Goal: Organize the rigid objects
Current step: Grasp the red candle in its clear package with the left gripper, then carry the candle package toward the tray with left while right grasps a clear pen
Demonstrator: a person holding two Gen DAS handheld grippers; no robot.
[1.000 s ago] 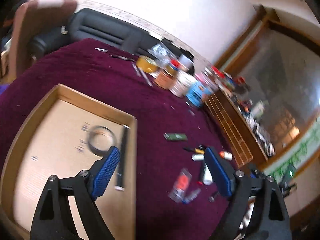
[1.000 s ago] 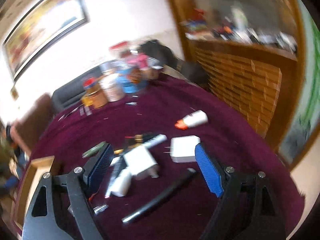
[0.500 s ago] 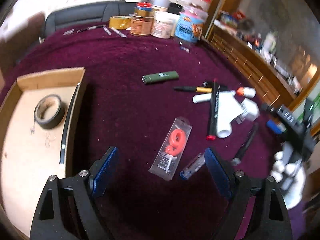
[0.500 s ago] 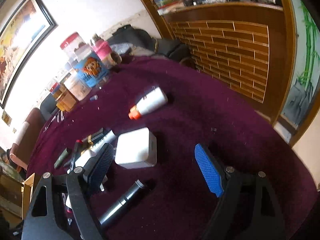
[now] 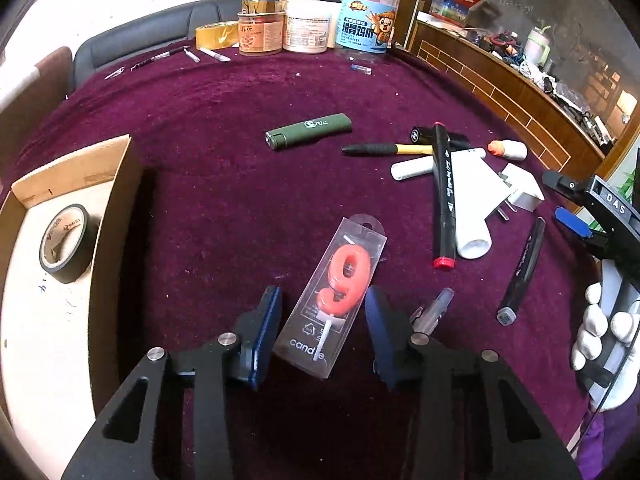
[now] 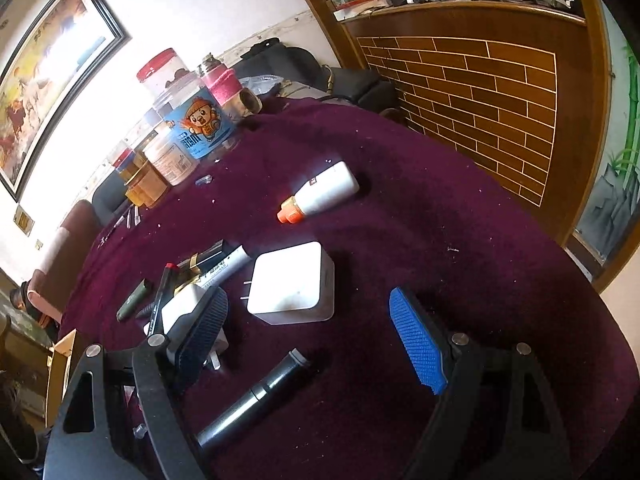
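The left gripper (image 5: 323,322) is closing its fingers around the packaged number candle (image 5: 335,295) lying on the table (image 5: 208,184), pads not yet pressing. The right gripper (image 6: 310,334) hangs released above the white charger (image 6: 294,284), right of the candle.

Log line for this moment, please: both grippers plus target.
left gripper: closing, fingers straddle candle pack, no clamp visible | right gripper: open, empty, over white charger | cardboard box: holds black tape roll
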